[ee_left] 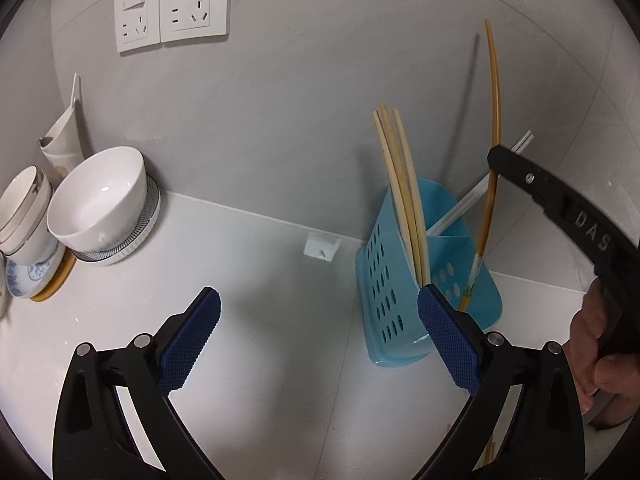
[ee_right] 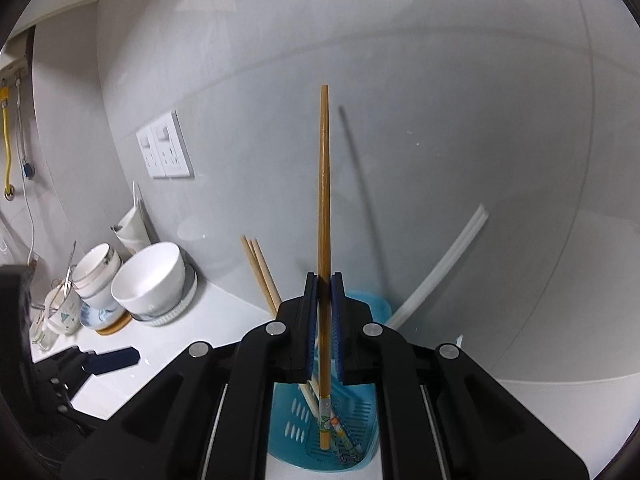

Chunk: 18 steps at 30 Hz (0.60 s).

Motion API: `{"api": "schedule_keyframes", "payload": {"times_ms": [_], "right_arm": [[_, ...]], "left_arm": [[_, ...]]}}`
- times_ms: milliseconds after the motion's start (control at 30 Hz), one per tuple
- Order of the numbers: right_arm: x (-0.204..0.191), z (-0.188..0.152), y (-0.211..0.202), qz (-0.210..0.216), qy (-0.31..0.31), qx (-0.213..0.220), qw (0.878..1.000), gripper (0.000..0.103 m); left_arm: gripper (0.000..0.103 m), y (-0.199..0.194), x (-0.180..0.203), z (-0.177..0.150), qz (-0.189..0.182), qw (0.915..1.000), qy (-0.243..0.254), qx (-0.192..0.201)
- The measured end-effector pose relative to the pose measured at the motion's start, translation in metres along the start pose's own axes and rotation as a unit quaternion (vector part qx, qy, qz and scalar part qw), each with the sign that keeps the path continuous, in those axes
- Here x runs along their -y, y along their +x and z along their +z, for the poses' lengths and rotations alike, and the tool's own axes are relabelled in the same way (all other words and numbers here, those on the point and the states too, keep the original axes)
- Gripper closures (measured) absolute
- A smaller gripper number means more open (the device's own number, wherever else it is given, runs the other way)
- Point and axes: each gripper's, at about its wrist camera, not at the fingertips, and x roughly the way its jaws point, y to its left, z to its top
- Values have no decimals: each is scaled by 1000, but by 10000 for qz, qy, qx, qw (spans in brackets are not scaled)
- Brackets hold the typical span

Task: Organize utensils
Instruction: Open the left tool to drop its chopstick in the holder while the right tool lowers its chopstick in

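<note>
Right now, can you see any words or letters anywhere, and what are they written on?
"DAS": raised letters on the black arm of the right gripper, seen from the left wrist view.
Mug beside the bowls: a small printed design, too small and blurred to read.
Wall sockets: no lettering can be made out.
Brown chopstick: a coloured pattern near its lower end, no words.

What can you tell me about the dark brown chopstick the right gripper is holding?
The dark brown chopstick is long, slim and looks like varnished wood or bamboo, with a colourful painted band near its lower tip. It stands almost upright, clamped partway along between the blue pads of the right gripper. Its decorated lower end is down inside the blue plastic holder, in the compartment nearer the wall; whether the tip touches the bottom I cannot tell.
</note>
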Motion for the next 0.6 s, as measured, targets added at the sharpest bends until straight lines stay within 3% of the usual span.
{"api": "schedule_keyframes", "payload": {"times_ms": [500, 600], "right_arm": [[-8, -29, 13, -243, -279, -489, 9981, 96], [-4, -25, 6, -308, -232, -534, 9978, 87]], "left_arm": [[6, 3, -4, 1, 12, 10000, -21, 33], [6, 0, -2, 0, 10, 10000, 43, 39]]}}
